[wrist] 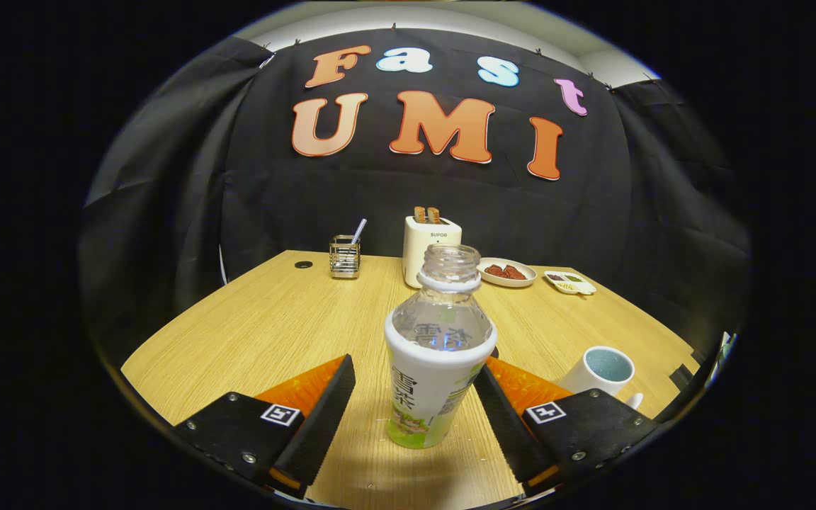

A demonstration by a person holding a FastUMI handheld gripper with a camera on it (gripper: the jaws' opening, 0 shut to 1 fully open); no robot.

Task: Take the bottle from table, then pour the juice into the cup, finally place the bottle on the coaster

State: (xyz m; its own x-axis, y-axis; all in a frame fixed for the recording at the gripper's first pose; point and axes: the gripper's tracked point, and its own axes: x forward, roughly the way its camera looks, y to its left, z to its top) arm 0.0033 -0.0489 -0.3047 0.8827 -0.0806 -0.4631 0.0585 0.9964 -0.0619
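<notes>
Gripper view: uncapped, white-labelled clear bottle (439, 354) upright between parted tongs (415, 386).

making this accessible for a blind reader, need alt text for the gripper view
An uncapped bottle stands on a wooden table between the fingers of an open gripper, the right finger close against it, the left apart. A white cup sits to the right; a toaster and a plate lie beyond.

Bottle (436, 354) fills the spread claw's (415, 407) gap.

Toaster (431, 248) holding toast, wire utensil holder (344, 256), snack plate (508, 272), small divided dish (570, 282)
</notes>
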